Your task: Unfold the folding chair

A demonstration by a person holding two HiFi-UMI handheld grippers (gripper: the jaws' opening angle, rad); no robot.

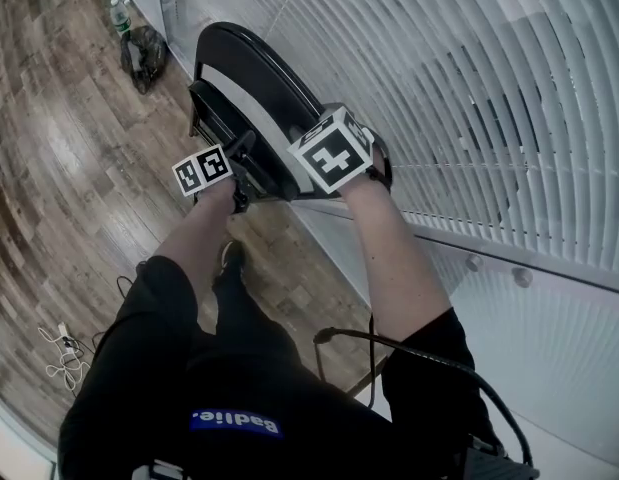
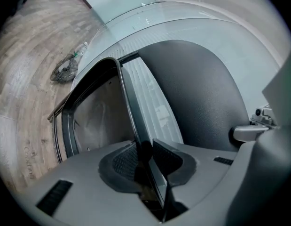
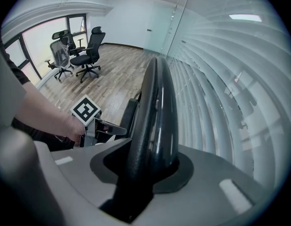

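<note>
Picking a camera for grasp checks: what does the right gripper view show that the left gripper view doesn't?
Right gripper view only: office chairs across the room, the left gripper seen from outside, and the right gripper shut on the thick black back edge of the folding chair.
Left gripper view only: a dark bag on the floor, and the left jaws clamped on a thin frame bar.
Both: the folding chair, the wood floor and the slatted blinds.

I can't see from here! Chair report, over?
Left gripper shut on folding chair frame; right gripper shut on its black panel. Chair folded. Blinds close alongside.
</note>
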